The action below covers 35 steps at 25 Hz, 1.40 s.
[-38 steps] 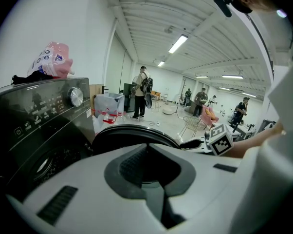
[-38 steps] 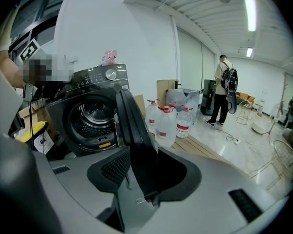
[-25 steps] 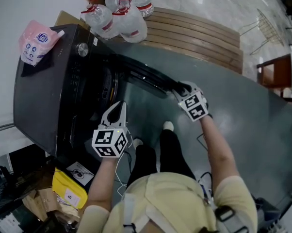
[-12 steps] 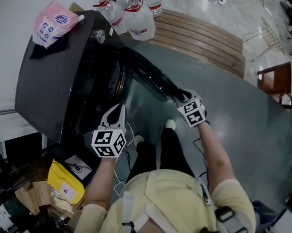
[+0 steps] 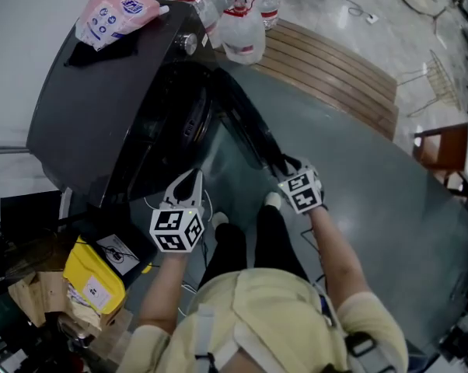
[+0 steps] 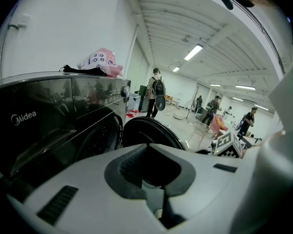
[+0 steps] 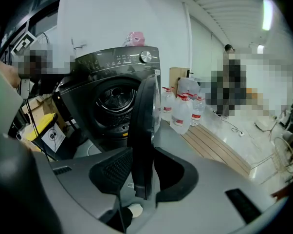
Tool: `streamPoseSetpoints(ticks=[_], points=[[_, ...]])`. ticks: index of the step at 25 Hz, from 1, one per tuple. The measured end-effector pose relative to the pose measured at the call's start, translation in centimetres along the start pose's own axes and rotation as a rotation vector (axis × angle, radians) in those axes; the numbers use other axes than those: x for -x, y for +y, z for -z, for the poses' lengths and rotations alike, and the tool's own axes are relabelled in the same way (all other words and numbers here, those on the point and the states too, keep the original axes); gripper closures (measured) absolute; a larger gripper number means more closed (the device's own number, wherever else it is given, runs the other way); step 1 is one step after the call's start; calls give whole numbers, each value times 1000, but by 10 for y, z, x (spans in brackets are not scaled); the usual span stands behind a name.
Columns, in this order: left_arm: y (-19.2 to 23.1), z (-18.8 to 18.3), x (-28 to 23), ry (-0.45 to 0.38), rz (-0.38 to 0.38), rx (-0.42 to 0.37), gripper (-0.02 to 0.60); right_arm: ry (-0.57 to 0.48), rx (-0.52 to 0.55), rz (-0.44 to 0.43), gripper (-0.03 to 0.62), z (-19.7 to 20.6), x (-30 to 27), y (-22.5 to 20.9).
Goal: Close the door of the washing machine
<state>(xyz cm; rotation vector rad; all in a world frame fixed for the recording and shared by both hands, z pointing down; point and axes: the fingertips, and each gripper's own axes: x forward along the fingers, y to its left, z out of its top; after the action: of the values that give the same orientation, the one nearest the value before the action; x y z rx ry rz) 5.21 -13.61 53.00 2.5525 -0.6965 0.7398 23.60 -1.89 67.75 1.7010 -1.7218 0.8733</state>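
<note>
The dark washing machine [image 5: 102, 99] stands at the upper left, its round door [image 5: 246, 123] hanging partly open beside the drum opening [image 5: 183, 127]. My right gripper [image 5: 284, 165] is shut on the door's free edge. In the right gripper view that edge [image 7: 144, 111] runs upright between the two pads, with the right gripper [image 7: 143, 152] closed around it. My left gripper [image 5: 189, 179] hovers low in front of the machine, shut and holding nothing. The left gripper [image 6: 147, 147] faces the door [image 6: 151, 130] and the machine's front [image 6: 49, 111] without touching either.
A pink pouch [image 5: 113, 10] lies on the machine's top. Water bottles [image 5: 242, 22] stand beside it on a slatted wooden platform [image 5: 335, 68]. A yellow bag [image 5: 94, 274] and boxes sit at the lower left. The person's feet [image 5: 271, 200] are between the grippers.
The right gripper has swung the door closer to the machine's front, narrowing the opening. The left gripper has moved along with the person toward the machine.
</note>
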Motion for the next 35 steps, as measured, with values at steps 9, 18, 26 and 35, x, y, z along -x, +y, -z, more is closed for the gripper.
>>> streamPoseSetpoints(ticks=[9,18,26,35], points=[[28,28,32,-5,-78,84,575,42,-17,-29,456,-5,-9,45],[57,46,60,-30,-159,158,575,91,-80,-37,448,-16,-20,90],[78,63,79,-44,-230,220,575,98,-126,-59,445,-29,-32,135],[102,80,108,-72,-317,285,575,124,-84,-129,447,-52,-53,192]])
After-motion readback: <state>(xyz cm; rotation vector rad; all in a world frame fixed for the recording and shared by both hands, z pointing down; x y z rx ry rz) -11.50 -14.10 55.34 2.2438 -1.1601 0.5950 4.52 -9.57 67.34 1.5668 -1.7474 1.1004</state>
